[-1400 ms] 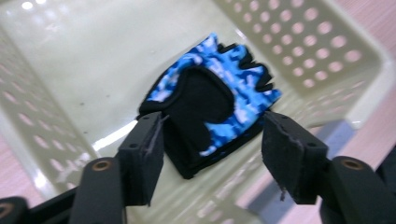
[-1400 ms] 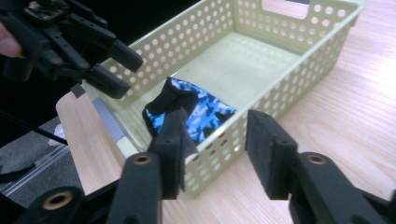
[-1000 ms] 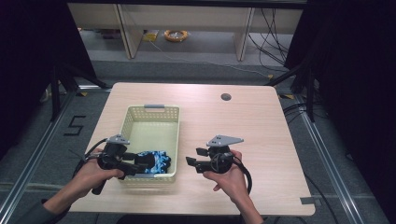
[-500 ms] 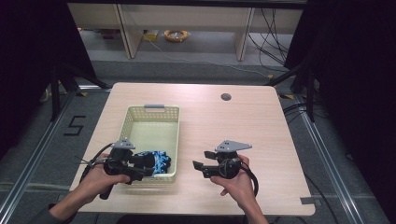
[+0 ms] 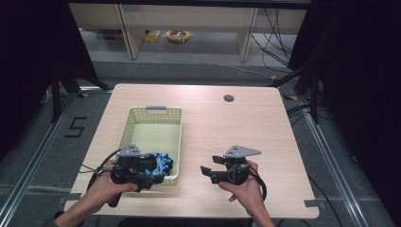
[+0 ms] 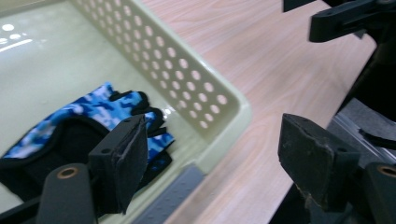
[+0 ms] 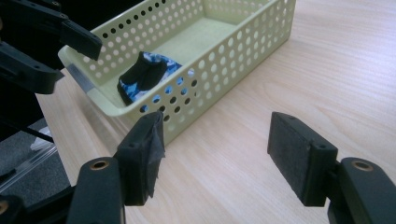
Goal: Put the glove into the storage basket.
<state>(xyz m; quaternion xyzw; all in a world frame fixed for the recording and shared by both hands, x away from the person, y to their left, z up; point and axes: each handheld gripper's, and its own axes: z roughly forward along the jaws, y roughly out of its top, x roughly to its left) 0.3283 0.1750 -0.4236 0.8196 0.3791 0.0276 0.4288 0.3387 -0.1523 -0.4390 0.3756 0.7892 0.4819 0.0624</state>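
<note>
A pale yellow perforated basket (image 5: 152, 124) (image 7: 224, 60) stands on the left half of the wooden table (image 5: 236, 127). A blue camouflage glove with black trim (image 5: 160, 163) (image 6: 93, 116) (image 7: 144, 74) lies in its near end. My left gripper (image 5: 153, 174) (image 6: 219, 158) hovers over the basket's near rim beside the glove. It is open and its jaws have just been opening with nothing between the pads. My right gripper (image 5: 208, 165) (image 7: 215, 154) hangs over bare table right of the basket, pointing at it. It is open too, and its empty jaws have just been opening.
A round cable hole (image 5: 229, 98) sits at the table's far right. The near table edge runs just under both hands. Beyond the table are shelf legs, floor cables and a yellow coil (image 5: 178, 35). Metal rails flank the table.
Both hands have drawn back toward the near table edge. The left gripper has pulled away from the glove, which stays in the basket. Both pairs of jaws look wider.
</note>
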